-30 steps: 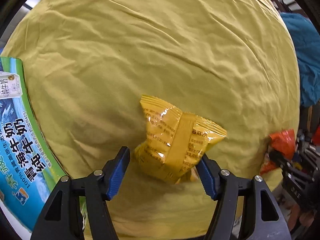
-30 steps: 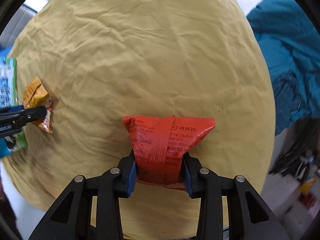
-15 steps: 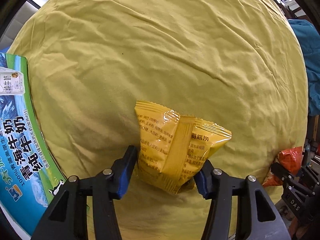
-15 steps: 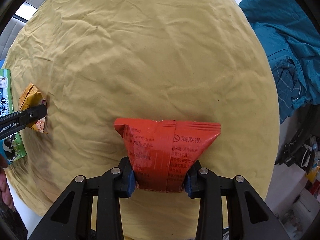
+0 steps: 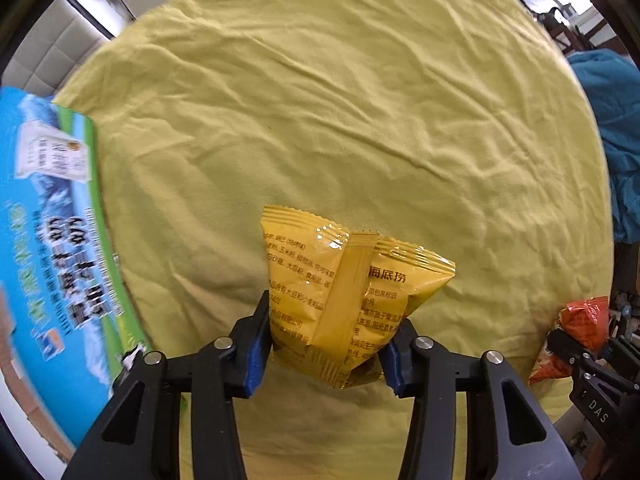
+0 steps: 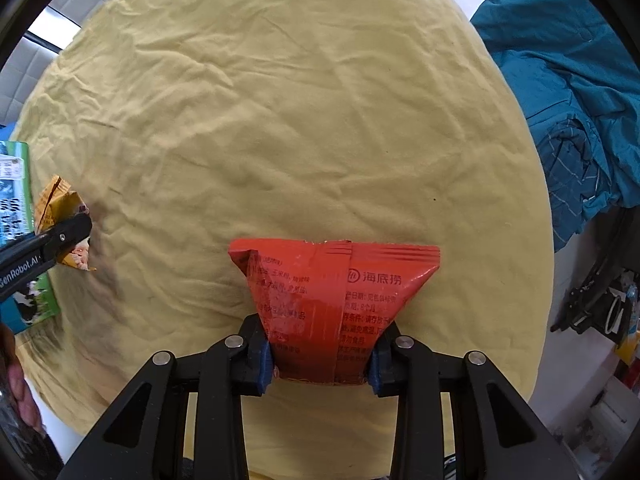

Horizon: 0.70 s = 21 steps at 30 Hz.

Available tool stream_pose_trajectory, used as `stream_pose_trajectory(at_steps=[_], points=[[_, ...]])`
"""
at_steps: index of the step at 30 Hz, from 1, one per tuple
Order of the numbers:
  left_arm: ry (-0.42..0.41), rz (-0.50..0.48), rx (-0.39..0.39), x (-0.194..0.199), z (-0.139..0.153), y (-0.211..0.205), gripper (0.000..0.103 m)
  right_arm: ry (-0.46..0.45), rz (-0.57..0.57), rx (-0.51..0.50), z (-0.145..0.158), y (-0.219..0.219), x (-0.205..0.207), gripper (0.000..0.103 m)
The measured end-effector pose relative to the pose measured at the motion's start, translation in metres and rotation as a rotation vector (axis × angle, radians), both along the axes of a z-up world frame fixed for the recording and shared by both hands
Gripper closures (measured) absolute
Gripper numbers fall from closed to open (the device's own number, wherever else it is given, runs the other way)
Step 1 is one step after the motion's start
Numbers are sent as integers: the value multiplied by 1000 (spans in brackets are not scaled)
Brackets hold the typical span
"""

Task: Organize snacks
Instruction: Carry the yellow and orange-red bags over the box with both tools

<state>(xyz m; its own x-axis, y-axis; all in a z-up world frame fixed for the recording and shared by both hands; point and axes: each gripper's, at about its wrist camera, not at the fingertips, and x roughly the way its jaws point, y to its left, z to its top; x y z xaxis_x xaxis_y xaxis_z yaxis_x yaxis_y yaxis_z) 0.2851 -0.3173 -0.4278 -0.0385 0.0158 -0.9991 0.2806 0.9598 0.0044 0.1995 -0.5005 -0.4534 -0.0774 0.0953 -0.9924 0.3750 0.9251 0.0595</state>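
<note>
My left gripper (image 5: 324,356) is shut on a yellow snack packet (image 5: 340,292), held above the yellow tablecloth (image 5: 340,100). My right gripper (image 6: 320,360) is shut on a red snack packet (image 6: 328,300) over the same cloth. In the left wrist view the red packet (image 5: 580,320) shows at the far right in the other gripper. The right wrist view shows the yellow packet (image 6: 60,216) at the far left, clamped by the left gripper's black finger (image 6: 48,244).
A blue and green milk carton box (image 5: 48,240) lies at the table's left edge, also seen as the box (image 6: 20,240) in the right wrist view. A teal jacket (image 6: 560,100) is heaped to the right of the table. Clutter sits on the floor at right.
The left gripper has shut on the yellow packet and lifted it off the cloth. The right gripper keeps its hold on the red packet and has risen a little.
</note>
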Motion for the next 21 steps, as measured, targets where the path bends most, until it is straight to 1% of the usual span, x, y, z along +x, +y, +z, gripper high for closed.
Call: stream_pose_trajectory(at_steps=[4,6,9,14,21], points=[[-56,20,-38,-15,33,6,60,-53,4,30,25,5,2,66],[-90,38,-63,-25,53,13,60,-87,10,46,43,11,5,66],[-123,62,-99,-33,81,29,60,-138,38,68,68,30,13,66],[-194,98,-134,-33,134,77,60,-229,112,93,114,73,25,66],[-288,166,-175,-46,201,153,60,-346,211,105,184,154,35,66]])
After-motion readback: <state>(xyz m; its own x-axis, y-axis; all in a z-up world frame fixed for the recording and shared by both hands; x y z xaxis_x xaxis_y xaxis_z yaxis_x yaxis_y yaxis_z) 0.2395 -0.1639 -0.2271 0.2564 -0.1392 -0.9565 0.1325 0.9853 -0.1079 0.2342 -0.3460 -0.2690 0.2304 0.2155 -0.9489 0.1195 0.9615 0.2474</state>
